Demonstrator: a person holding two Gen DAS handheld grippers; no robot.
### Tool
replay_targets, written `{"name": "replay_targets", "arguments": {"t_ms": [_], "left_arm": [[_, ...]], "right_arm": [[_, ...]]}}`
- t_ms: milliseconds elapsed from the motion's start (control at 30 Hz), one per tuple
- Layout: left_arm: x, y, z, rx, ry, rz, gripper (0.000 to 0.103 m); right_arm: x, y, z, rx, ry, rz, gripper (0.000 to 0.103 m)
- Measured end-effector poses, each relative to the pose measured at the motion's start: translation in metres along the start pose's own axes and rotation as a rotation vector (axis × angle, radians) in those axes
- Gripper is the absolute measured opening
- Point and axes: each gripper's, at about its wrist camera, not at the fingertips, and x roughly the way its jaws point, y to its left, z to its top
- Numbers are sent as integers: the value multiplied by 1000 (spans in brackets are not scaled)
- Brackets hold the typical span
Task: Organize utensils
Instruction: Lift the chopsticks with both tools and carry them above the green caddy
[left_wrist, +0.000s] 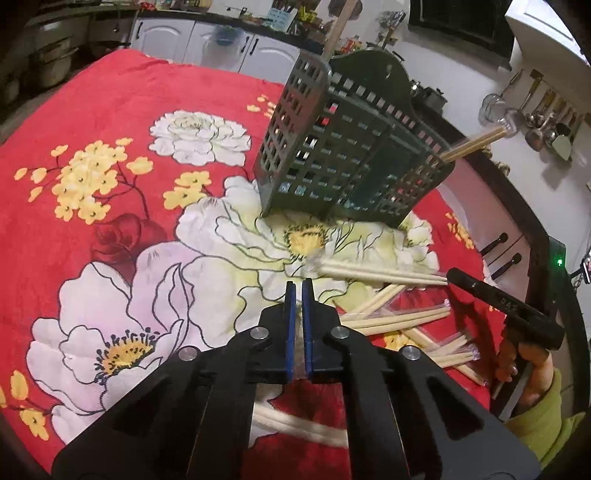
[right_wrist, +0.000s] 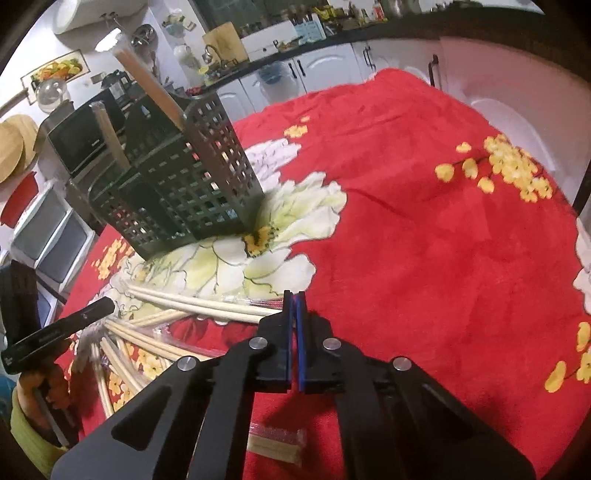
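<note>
A dark green slotted utensil holder (left_wrist: 343, 147) stands on the red floral cloth (left_wrist: 110, 110), with wrapped chopstick pairs standing in it (left_wrist: 476, 142); it also shows in the right wrist view (right_wrist: 184, 184). Several wrapped chopstick pairs (left_wrist: 388, 295) lie in a loose pile in front of it, also visible in the right wrist view (right_wrist: 184, 310). My left gripper (left_wrist: 298, 284) is shut on a wrapped chopstick pair (left_wrist: 295, 424) that passes under it. My right gripper (right_wrist: 294, 295) is shut on a wrapped chopstick pair (right_wrist: 277, 445). The other gripper shows at each view's edge (left_wrist: 506, 306) (right_wrist: 59, 332).
The cloth (right_wrist: 443, 240) covers the whole table. White cabinets with dark handles (left_wrist: 221, 40) and a cluttered counter stand behind. Hanging ladles (left_wrist: 546, 118) are on the right wall. A microwave (right_wrist: 81, 140) sits behind the holder.
</note>
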Motion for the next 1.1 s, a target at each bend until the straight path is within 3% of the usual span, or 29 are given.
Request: {"name": "replay_targets", "arguments": {"t_ms": [467,700,1100], "left_arm": [[-40,-29,19,69,-162,-15,1],[-54,-46,34,102,-223,-39,1],[-75,-76,49,166,-300,-77,0]], "right_arm": [[-73,61,13,-232,-264,-12,1],[-88,99,15,-367,-325,-7,1],[-105,135,24,-481,-419,8,1]]}}
